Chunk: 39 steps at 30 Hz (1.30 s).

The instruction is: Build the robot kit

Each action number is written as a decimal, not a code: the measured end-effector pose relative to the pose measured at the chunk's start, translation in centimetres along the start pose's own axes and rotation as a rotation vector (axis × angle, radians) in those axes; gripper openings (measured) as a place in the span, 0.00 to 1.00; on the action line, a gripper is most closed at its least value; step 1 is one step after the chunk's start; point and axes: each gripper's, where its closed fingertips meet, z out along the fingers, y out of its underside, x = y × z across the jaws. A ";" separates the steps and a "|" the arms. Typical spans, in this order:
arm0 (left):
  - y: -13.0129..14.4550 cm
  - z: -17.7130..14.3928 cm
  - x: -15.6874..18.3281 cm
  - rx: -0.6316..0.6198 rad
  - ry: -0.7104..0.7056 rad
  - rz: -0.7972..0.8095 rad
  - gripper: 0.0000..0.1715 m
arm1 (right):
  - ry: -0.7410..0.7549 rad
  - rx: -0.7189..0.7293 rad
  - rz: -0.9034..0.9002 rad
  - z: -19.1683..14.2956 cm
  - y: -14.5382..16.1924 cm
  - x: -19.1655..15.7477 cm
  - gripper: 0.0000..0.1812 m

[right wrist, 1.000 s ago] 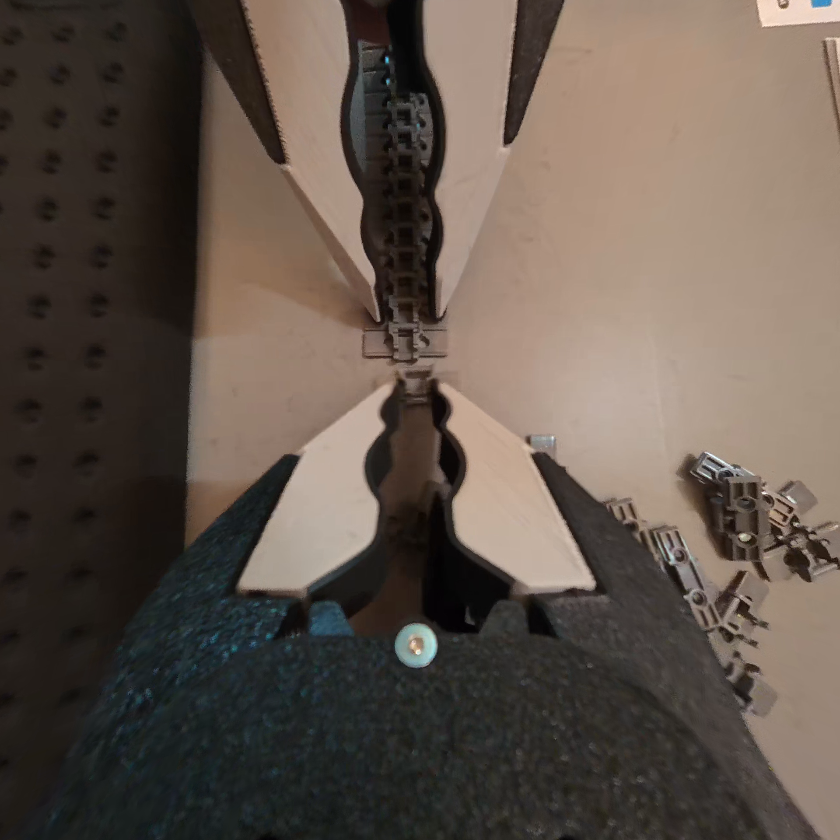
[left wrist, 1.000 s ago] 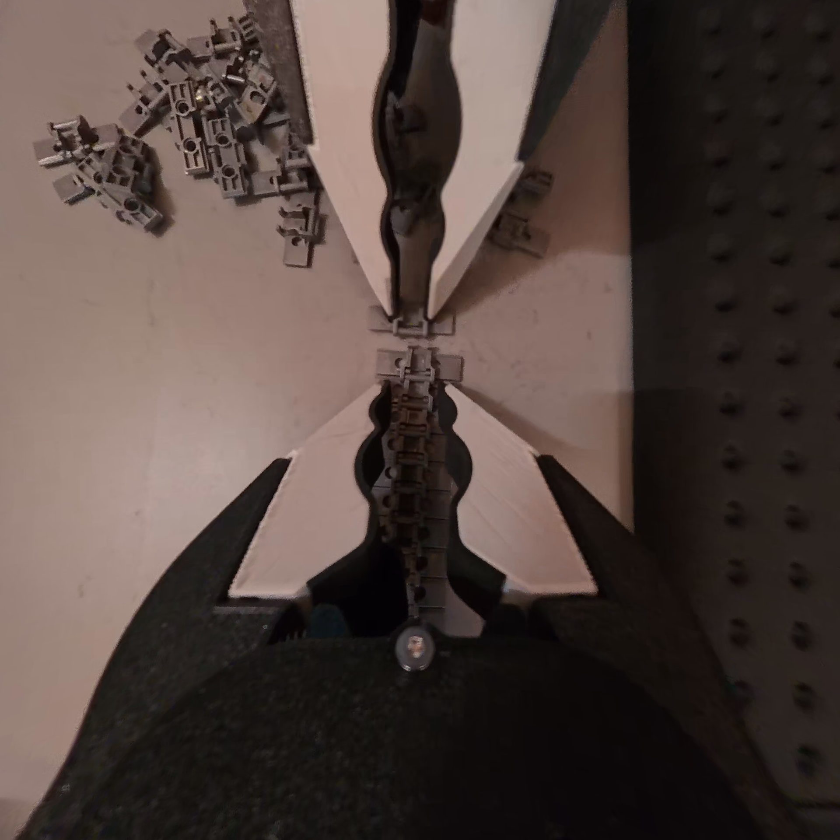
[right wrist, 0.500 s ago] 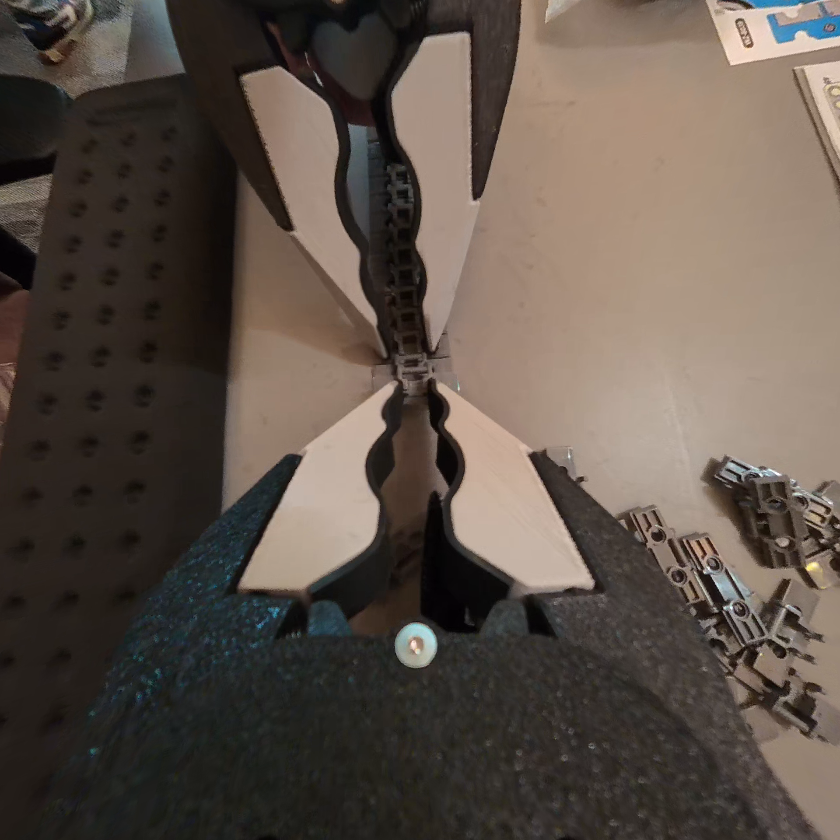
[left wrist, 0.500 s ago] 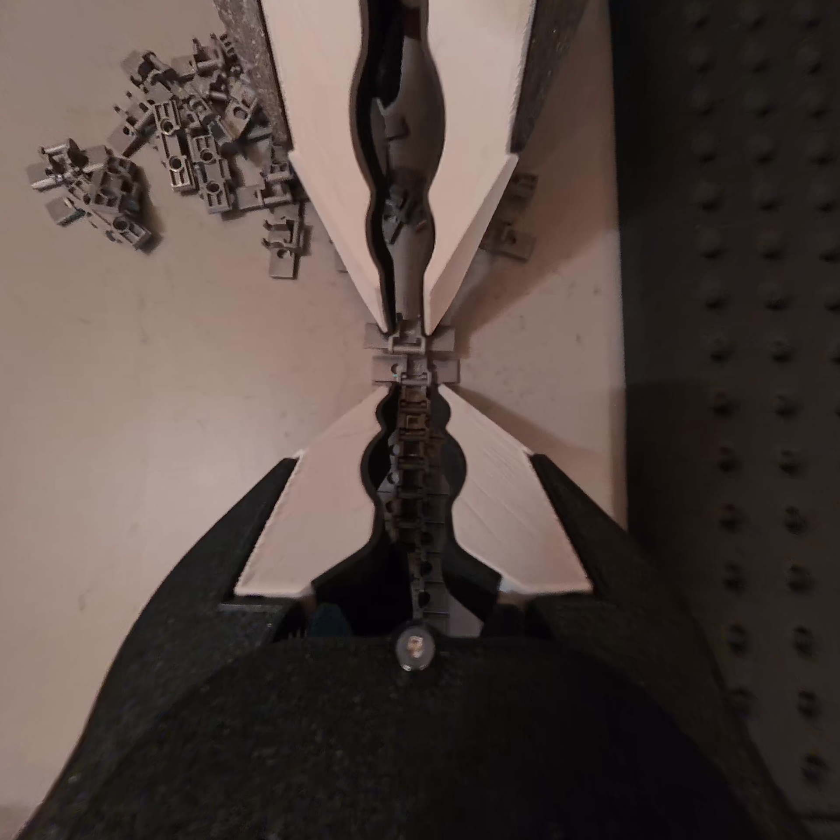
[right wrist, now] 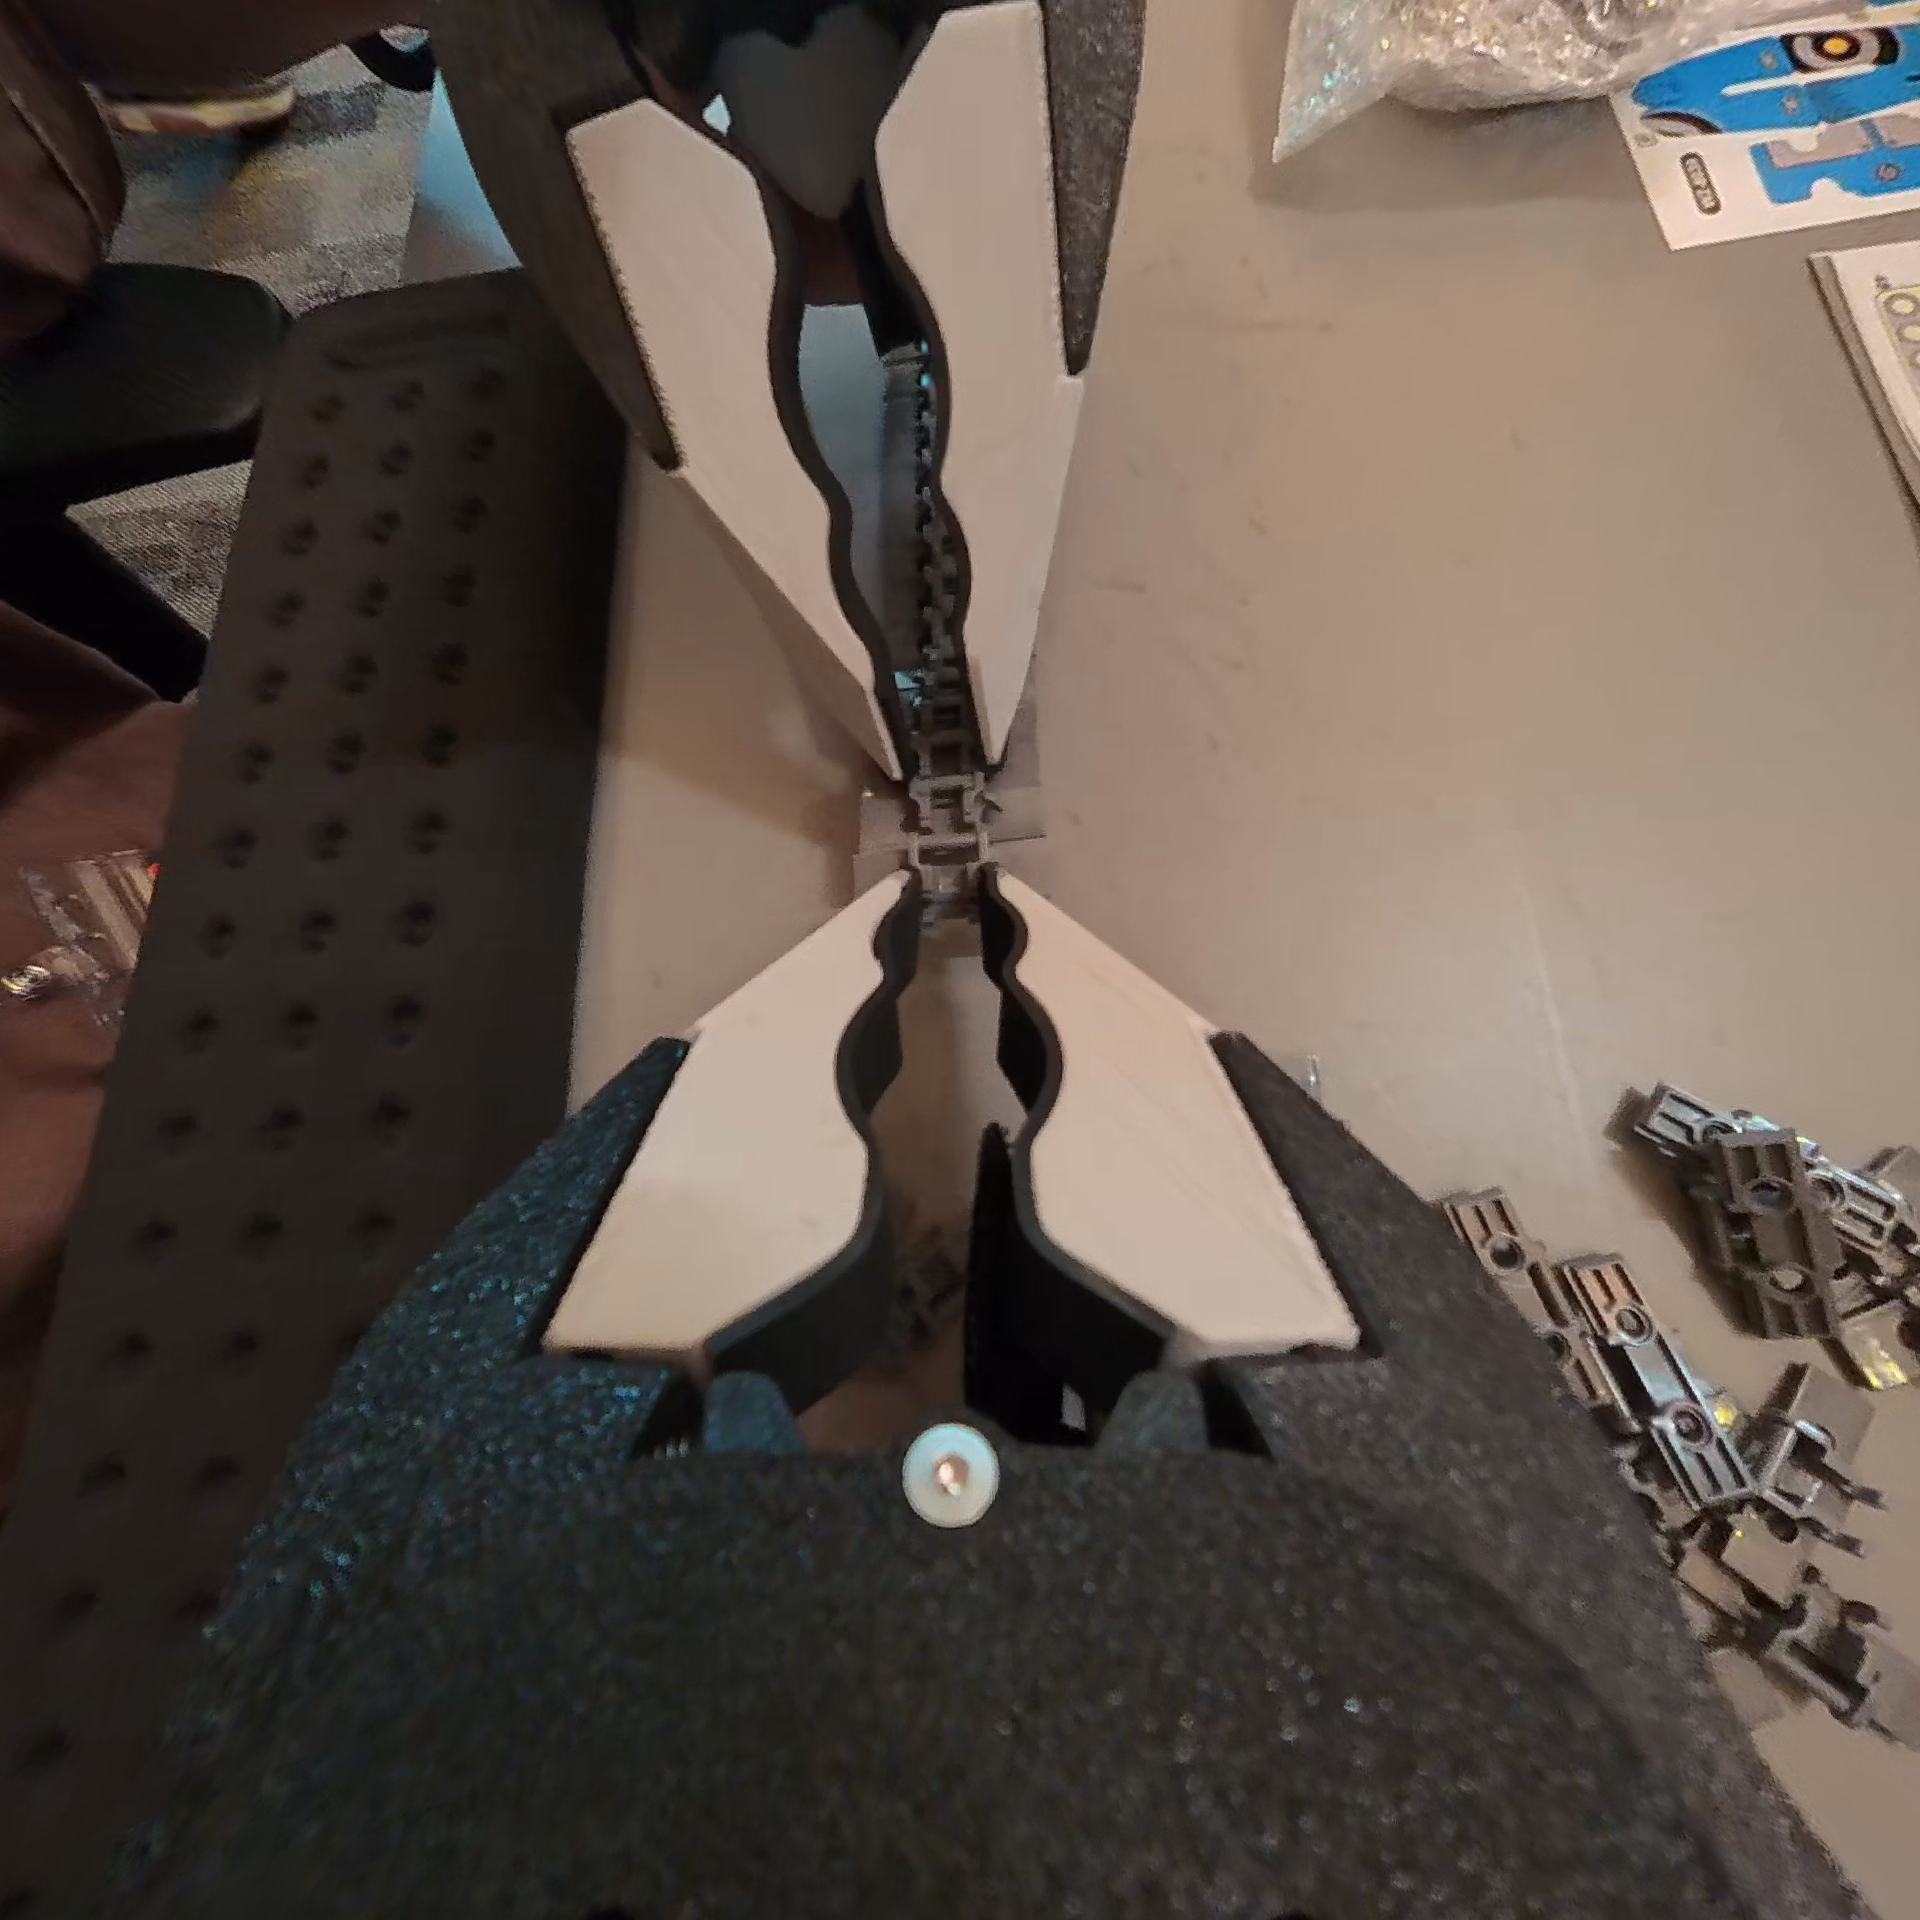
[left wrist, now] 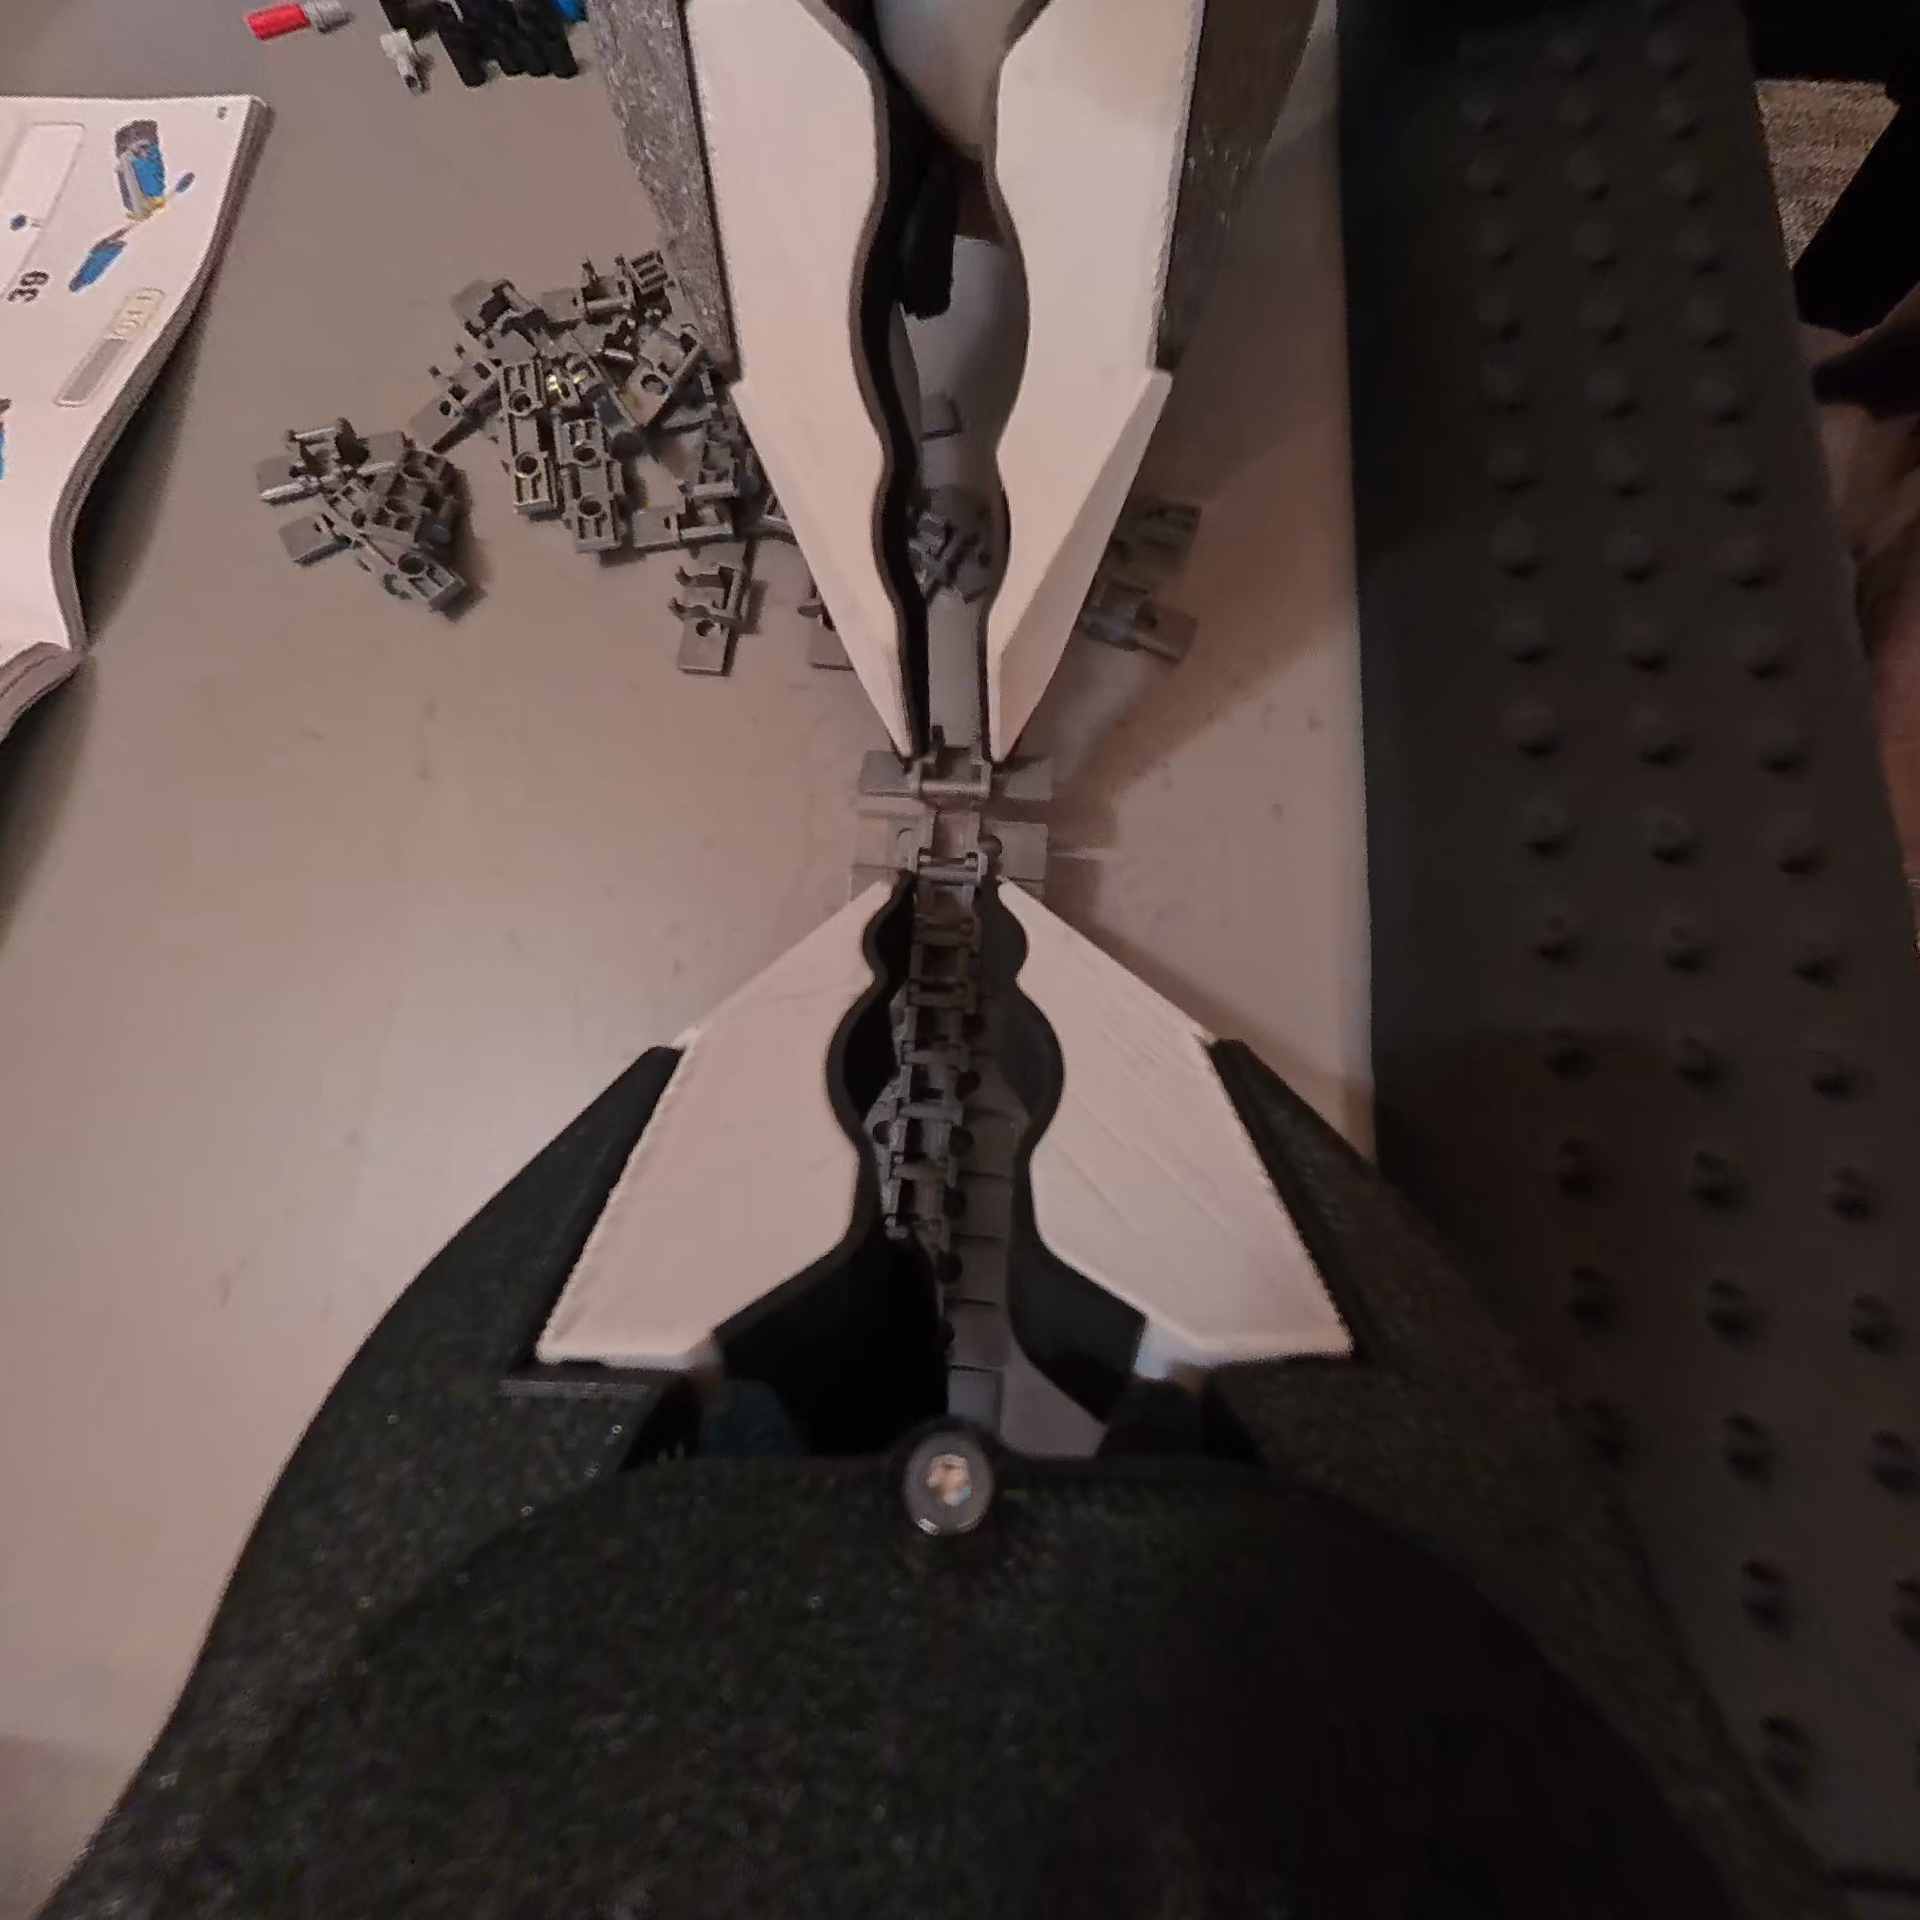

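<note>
Seen from my left tool: an open instruction booklet [left wrist: 94, 343] is lying at the far left of the grey table [left wrist: 343, 987], with a few red, black and blue bricks [left wrist: 457, 36] just beyond it. Next along, a heap of loose grey track links [left wrist: 551, 457] is sitting near the far side of the table. At centre, my left gripper [left wrist: 948, 871] is pinching a grey chain of joined links [left wrist: 933, 1060], its fingers pressed together on the strip, which is running back between them toward the camera. Tip to tip with it, my right gripper [left wrist: 945, 743] is closing on the single end link [left wrist: 948, 777], which is sitting flush against the chain's last link. Two more loose links [left wrist: 1138, 592] are lying behind that tool. A dark studded mat [left wrist: 1621, 935] is filling the right edge.

Seen from my right tool: the same studded mat [right wrist: 343, 831] is now lying at left. My right gripper [right wrist: 948, 902] is pinching the end link [right wrist: 948, 868] at its tips, and my left gripper [right wrist: 940, 764] is facing it, clamped on the chain [right wrist: 935, 623]. At right, loose links [right wrist: 1714, 1351] are spreading over the table [right wrist: 1403, 779], while a sticker sheet [right wrist: 1787, 114] and a clear bag [right wrist: 1455, 52] are lying at the far corner.
</note>
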 end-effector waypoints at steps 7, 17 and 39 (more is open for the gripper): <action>0.0 0.2 0.0 0.000 0.005 0.001 0.07 | 0.015 -0.030 -0.025 0.3 0.2 0.1 0.06; 0.2 0.3 -0.1 -0.004 0.008 -0.011 0.07 | -0.021 -0.049 -0.074 0.7 0.6 -1.1 0.22; -2.0 -1.9 -0.8 0.146 0.074 -0.185 0.06 | 0.540 -0.082 -0.572 -0.9 -2.2 0.5 0.27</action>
